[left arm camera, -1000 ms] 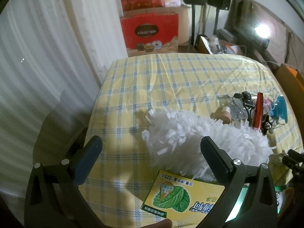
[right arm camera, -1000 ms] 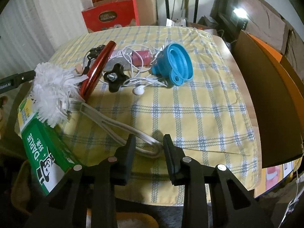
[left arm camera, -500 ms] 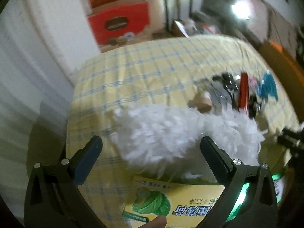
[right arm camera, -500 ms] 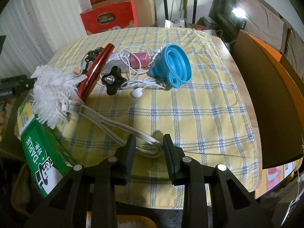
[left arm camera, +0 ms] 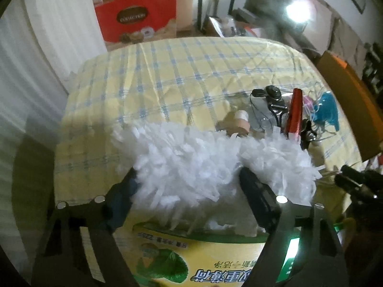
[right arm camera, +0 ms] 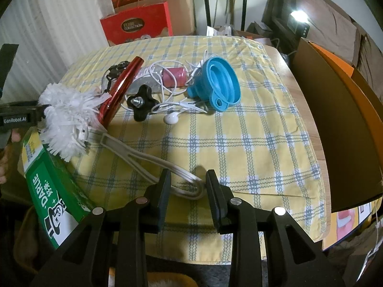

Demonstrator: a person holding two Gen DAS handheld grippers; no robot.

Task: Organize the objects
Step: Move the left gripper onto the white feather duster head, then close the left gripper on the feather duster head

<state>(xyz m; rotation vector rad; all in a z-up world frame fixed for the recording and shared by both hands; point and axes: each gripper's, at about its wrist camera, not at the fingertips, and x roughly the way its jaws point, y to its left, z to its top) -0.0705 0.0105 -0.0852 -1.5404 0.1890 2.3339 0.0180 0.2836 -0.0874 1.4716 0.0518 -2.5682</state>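
A white fluffy duster head (left arm camera: 191, 162) lies at the near edge of the yellow checked tablecloth (left arm camera: 191, 71), partly resting on a green and yellow toothpaste box (left arm camera: 191, 263). My left gripper (left arm camera: 189, 184) straddles the head and its jaws are closing; loose strips brush both fingers without being pinched. The duster's pale handle (right arm camera: 143, 157) runs across the cloth to my right gripper (right arm camera: 189, 186), which is shut on its looped end. The box (right arm camera: 47, 191) juts off the table's left corner.
Behind the duster lie a red case (right arm camera: 119, 91), a black star knob (right arm camera: 141, 104), white earphones (right arm camera: 171, 118), a pink roll (right arm camera: 174, 76) and a blue funnel (right arm camera: 215, 86). A brown chair back (right arm camera: 335, 119) stands at the right. A hand (right arm camera: 14, 136) shows at the left edge.
My left gripper has dropped and tilted down over the duster head, and its jaws have narrowed around the fluff. The right gripper and the handle have stayed put.
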